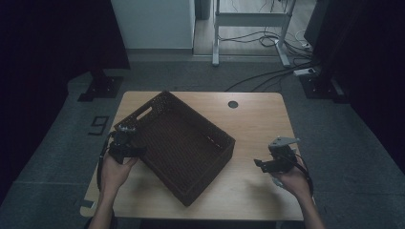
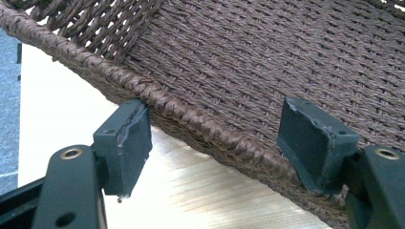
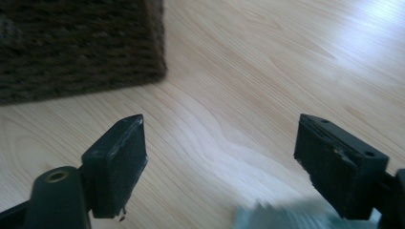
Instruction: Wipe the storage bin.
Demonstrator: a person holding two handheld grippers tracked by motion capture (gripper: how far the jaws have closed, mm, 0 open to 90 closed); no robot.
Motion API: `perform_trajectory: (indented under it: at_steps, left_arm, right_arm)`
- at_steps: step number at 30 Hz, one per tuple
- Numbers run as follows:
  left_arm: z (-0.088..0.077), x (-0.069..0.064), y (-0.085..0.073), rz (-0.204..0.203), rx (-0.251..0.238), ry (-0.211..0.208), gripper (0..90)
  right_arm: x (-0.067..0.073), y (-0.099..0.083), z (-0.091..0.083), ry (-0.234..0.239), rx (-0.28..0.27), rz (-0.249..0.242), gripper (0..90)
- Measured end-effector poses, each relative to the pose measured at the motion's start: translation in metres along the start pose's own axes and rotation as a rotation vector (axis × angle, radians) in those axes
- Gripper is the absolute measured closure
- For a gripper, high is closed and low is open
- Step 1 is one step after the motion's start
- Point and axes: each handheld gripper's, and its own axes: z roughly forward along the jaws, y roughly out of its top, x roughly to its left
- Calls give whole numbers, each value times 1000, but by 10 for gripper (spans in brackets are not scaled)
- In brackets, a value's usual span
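Wooden table (image 1: 253,119), pale, with a small round hole (image 1: 233,104) near its far edge. On its left half, a large dark brown woven basket (image 1: 184,143), rectangular, turned at an angle to the table edges, one corner close to the near edge, a slot handle in its far-left wall. Nothing visible inside apart from the woven floor. At the basket's left rim, left gripper (image 1: 125,143), held in the left hand (image 1: 114,167) near the left edge of the table. In the left gripper view, jaws parted and straddling the braided rim (image 2: 200,126): one finger outside over the table, touching or just beside the rim, the other inside over the weave; no clear squeeze on the rim. Well to the right of the basket, right gripper (image 1: 274,162), in the right hand (image 1: 293,181), above bare table near the near-right corner. In the right gripper view, jaws spread wide with only wood grain between them, basket corner (image 3: 143,57) off to the far left, slightly blurred.
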Motion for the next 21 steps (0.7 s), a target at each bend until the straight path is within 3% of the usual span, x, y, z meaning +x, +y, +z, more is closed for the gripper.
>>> perform_trajectory:
  at_steps: [10, 21]
  left_arm:
    - [3, -1, 3, 18, 1, 0, 283]
    - [13, -10, 14, 62, 9, 4, 304]
  right_arm:
    - [22, 20, 25, 108, -17, -46, 241]
    - [34, 31, 44, 173, -22, -83, 301]
